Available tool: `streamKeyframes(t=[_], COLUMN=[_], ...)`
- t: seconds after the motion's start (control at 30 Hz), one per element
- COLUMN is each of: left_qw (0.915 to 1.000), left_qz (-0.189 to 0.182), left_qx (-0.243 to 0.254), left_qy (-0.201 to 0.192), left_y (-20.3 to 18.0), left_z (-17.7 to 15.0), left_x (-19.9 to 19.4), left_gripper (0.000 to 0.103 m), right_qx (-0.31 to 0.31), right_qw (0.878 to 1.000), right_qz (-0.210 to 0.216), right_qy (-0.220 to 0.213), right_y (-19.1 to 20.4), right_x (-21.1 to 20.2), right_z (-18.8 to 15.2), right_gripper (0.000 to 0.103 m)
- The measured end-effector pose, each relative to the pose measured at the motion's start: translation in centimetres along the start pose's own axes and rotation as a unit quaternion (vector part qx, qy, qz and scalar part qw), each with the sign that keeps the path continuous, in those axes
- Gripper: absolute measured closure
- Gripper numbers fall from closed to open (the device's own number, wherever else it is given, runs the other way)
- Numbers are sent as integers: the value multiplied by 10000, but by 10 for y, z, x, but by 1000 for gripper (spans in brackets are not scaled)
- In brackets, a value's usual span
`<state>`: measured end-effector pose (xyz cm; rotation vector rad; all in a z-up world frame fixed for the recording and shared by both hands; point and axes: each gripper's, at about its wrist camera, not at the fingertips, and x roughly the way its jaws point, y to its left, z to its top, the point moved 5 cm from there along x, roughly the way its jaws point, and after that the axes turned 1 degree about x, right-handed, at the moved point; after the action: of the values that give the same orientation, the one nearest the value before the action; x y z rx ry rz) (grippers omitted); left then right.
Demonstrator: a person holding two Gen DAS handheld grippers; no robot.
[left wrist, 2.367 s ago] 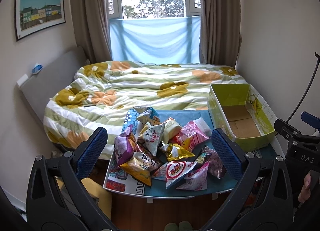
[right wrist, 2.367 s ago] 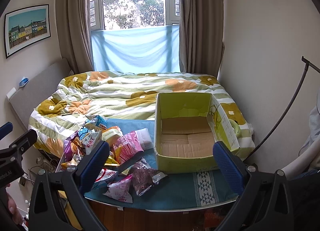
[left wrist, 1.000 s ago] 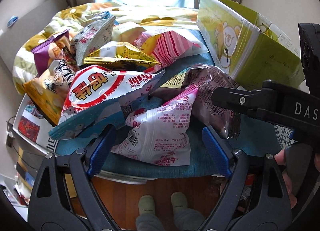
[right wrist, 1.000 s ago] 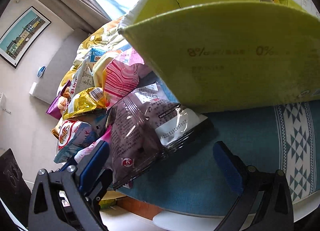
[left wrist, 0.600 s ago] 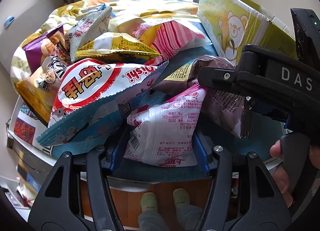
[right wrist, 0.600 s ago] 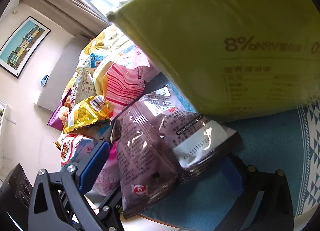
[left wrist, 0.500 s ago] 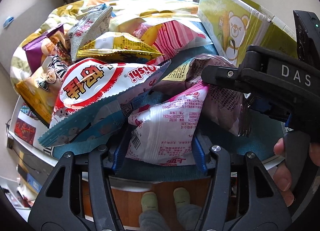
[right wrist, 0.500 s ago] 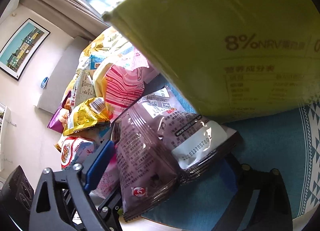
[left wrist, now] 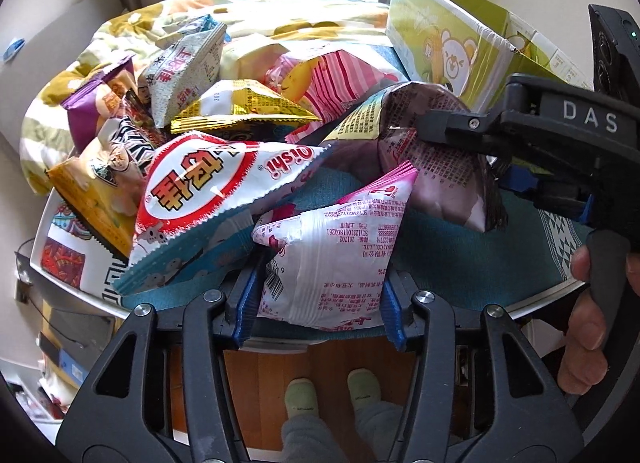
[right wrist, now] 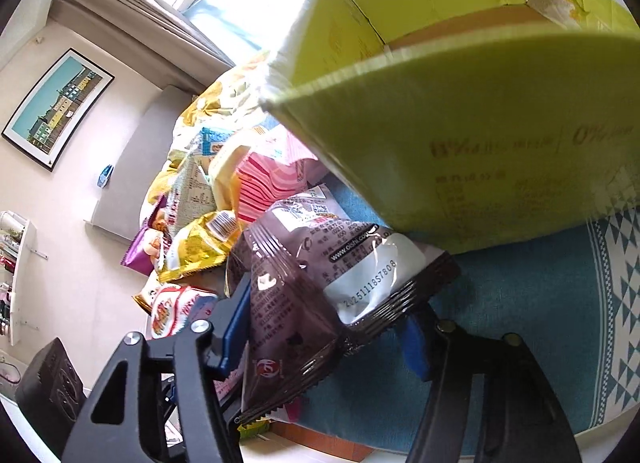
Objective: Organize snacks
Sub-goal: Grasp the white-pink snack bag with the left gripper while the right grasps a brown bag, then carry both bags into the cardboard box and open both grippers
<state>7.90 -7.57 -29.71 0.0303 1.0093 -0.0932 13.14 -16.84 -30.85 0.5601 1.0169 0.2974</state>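
- Left claw (left wrist: pixel 318 305), jaws just closing, pinches the pink-white packet (left wrist: pixel 332 259) at the worktop (left wrist: pixel 480 263) edge; beyond it, a red packet (left wrist: pixel 208 183) reads "Oishi".
- Right claw (right wrist: pixel 328 343), also closing, squeezes the brown packet (right wrist: pixel 304 303) below the green box (right wrist: pixel 460 143); only this view shows "20251118S7808".

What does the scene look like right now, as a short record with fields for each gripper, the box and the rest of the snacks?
left gripper: jaws have just been closing, now pressed on the pink-and-white snack bag at the table's near edge
right gripper: jaws have just been closing, now around the dark purple snack bag
green box: open, beside the purple bag, no snacks visible inside
snack pile: loose bags heaped on the blue cloth
progress: no bag boxed yet
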Motion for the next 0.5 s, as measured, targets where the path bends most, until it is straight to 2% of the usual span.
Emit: streamKeyframes(t=[0.2, 0.37, 0.5], left_qw=[9999, 9994, 9986], left_qz=[-17, -19, 24], left_qx=[23, -22, -29], left_qy=[-116, -348, -534], left_y=[-1, 0, -1], left_z=[6, 23, 46], left_x=[-28, -62, -88], left_gripper=[56, 56, 56], right_qx=[-209, -405, -606], right_qw=[9998, 9988, 9968], right_qz=[25, 56, 95], right_qy=[-69, -270, -509], right_y=[17, 30, 57], right_x=[-23, -55, -68], right_z=[6, 12, 25], right_gripper=[44, 45, 45])
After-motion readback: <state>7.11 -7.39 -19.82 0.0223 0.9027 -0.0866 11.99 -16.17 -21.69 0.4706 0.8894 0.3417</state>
